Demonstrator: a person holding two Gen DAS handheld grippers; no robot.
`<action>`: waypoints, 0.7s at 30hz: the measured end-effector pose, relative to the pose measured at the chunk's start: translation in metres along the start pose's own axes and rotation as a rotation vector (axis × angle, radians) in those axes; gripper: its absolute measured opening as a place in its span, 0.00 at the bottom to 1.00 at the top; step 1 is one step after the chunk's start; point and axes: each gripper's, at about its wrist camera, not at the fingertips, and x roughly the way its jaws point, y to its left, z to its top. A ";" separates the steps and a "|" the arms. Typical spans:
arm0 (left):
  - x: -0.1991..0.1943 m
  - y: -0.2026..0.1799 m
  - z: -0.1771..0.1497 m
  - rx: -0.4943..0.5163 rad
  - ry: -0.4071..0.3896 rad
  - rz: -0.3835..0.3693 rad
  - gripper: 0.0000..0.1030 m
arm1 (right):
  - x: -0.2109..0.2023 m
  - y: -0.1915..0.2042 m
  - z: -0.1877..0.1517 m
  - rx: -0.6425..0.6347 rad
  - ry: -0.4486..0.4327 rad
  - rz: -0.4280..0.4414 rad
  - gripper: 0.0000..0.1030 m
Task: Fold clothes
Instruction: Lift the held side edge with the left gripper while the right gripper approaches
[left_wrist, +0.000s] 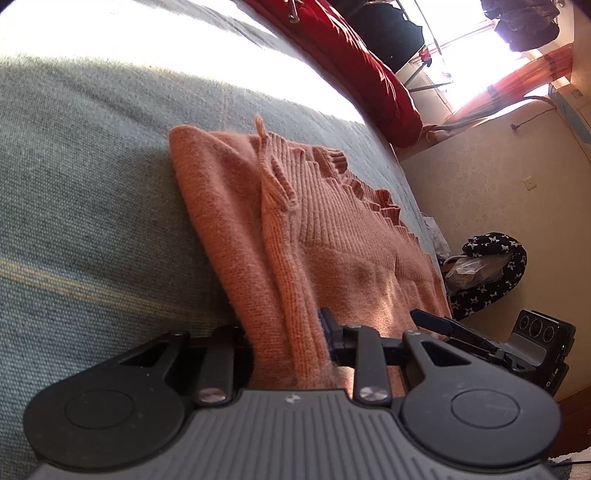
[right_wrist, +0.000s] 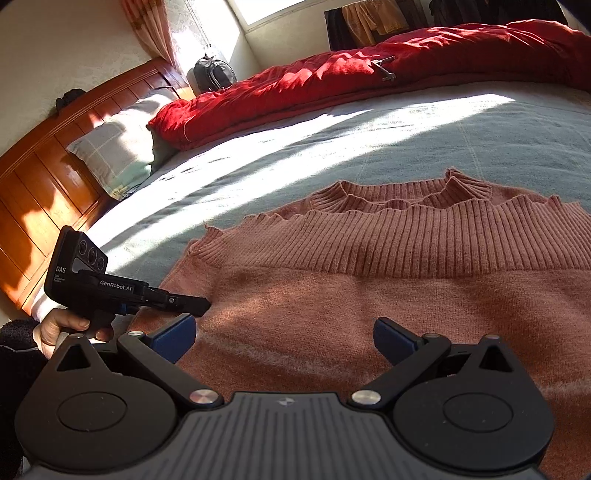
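A salmon-pink knitted sweater lies folded on the grey-green bed sheet, its ribbed hem and collar toward the far side. My left gripper is shut on a bunched fold of the sweater at its near edge; one blue pad presses the knit and the other finger is hidden behind it. In the right wrist view the left gripper sits at the sweater's left edge, held by a hand. My right gripper hovers open over the sweater's near part, nothing between its blue pads.
A red quilt runs along the bed's far side. A checked pillow leans on the wooden headboard, with a backpack behind. Beside the bed on the floor sits a star-patterned bag. The right gripper shows by the sweater's right edge.
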 end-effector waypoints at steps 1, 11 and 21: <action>0.000 0.000 0.000 0.001 0.000 0.003 0.28 | 0.007 -0.001 0.000 -0.013 -0.003 -0.009 1.00; -0.002 -0.001 -0.001 0.023 -0.010 0.003 0.28 | 0.059 -0.012 0.050 -0.011 -0.050 -0.093 1.00; -0.005 0.002 -0.002 0.028 -0.010 -0.014 0.28 | 0.097 -0.024 0.079 -0.019 -0.005 -0.150 1.00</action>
